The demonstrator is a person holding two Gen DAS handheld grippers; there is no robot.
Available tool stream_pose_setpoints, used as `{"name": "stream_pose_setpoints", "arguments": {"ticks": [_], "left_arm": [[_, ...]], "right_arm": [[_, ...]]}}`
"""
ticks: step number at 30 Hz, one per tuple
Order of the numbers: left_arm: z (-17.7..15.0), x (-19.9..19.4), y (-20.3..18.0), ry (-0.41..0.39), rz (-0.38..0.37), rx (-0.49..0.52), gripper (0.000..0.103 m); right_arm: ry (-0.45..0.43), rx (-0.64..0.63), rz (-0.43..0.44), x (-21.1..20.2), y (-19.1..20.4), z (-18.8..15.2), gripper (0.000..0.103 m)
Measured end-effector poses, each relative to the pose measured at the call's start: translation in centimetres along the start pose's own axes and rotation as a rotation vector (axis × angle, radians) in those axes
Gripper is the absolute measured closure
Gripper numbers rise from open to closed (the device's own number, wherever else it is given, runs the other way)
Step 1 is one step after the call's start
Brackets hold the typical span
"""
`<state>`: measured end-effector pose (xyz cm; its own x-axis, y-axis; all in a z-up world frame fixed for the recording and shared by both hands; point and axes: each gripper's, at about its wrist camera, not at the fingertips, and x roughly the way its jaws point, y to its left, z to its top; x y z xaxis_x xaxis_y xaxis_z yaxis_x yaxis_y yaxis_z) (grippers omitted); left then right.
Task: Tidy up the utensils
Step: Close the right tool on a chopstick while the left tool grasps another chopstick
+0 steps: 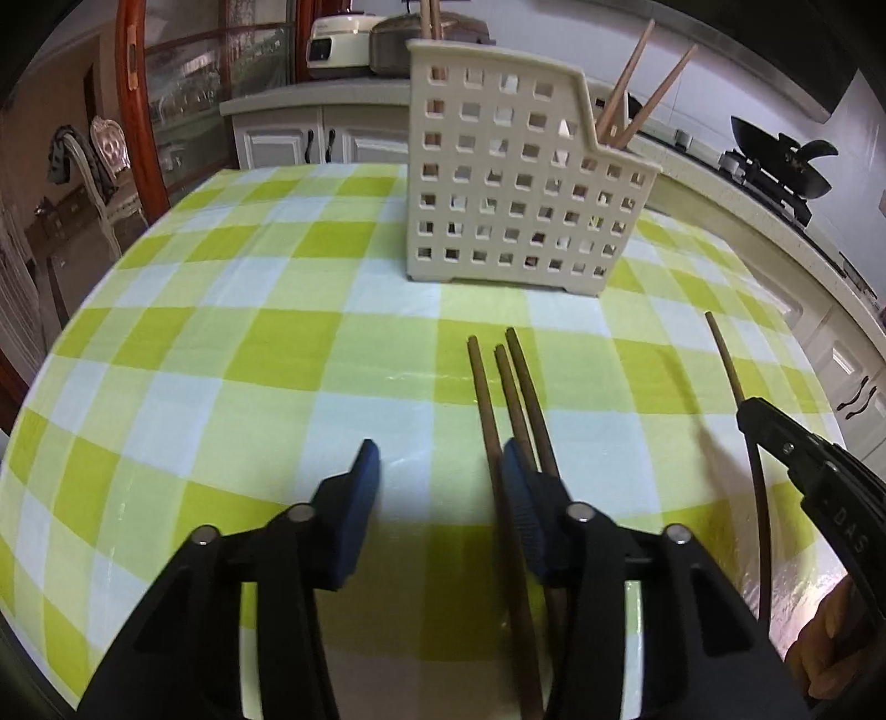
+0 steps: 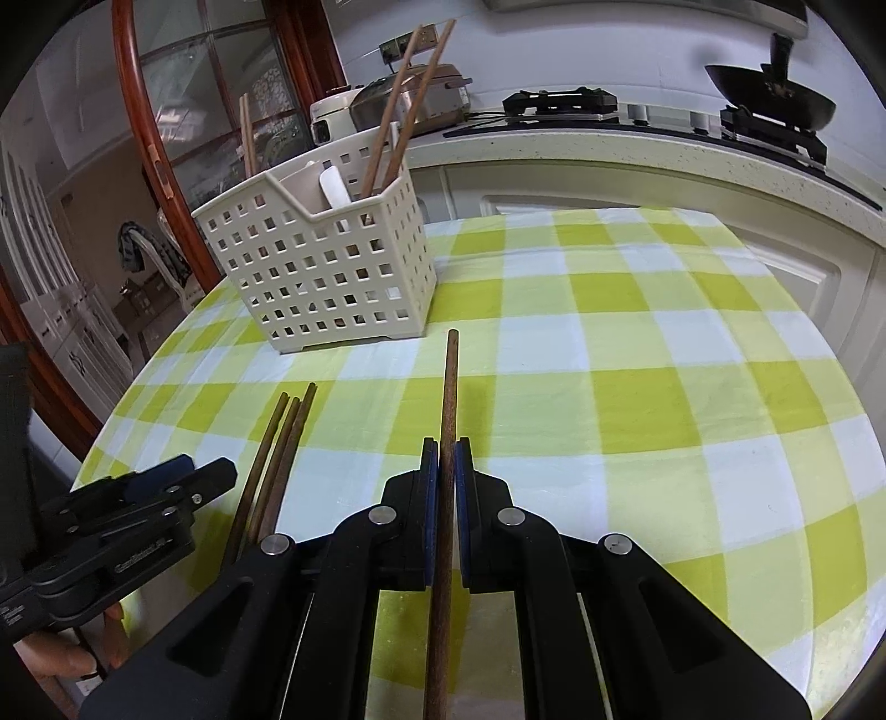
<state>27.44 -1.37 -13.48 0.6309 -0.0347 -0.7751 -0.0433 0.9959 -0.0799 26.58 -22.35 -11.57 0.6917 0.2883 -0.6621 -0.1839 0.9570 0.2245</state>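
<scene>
A cream perforated utensil basket (image 1: pixel 520 183) (image 2: pixel 332 266) stands on the green-checked tablecloth (image 1: pixel 232 343), with several chopsticks and a white spoon (image 2: pixel 335 188) inside. Three dark wooden chopsticks (image 1: pixel 512 382) (image 2: pixel 288 437) lie side by side on the cloth in front of it. My left gripper (image 1: pixel 440 462) (image 2: pixel 207 471) hovers low over their near ends with its jaws apart. The leftmost stick runs just inside the right blue pad (image 1: pixel 518 487), and the left pad is well clear of it. My right gripper (image 2: pixel 447 446) (image 1: pixel 745 410) is shut on a single chopstick (image 2: pixel 451 382) (image 1: pixel 722 354) that points toward the basket.
A kitchen counter (image 2: pixel 637 155) curves behind the table, carrying a gas stove with a black wok (image 2: pixel 775 105) and rice cookers (image 1: pixel 343 44). A chair (image 1: pixel 105 160) and a red wooden door frame (image 1: pixel 133 99) stand at the left. A hand (image 1: pixel 825 642) shows at the lower right.
</scene>
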Motion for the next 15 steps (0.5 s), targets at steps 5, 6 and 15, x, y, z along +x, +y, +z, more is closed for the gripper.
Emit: {"name": "stream_pose_setpoints", "arguments": {"ticks": [5, 6, 15], "left_arm": [[0.1, 0.5, -0.7, 0.001, 0.009, 0.020, 0.064], [0.1, 0.6, -0.8, 0.000, 0.013, 0.024, 0.064], [-0.1, 1.2, -1.5, 0.012, 0.016, 0.061, 0.082]], "right_arm": [[0.003, 0.007, 0.011, 0.0, -0.1, -0.2, 0.097], [0.003, 0.007, 0.013, 0.0, -0.1, -0.2, 0.097], [0.007, 0.008, 0.014, 0.2, 0.0, -0.3, 0.097]]}}
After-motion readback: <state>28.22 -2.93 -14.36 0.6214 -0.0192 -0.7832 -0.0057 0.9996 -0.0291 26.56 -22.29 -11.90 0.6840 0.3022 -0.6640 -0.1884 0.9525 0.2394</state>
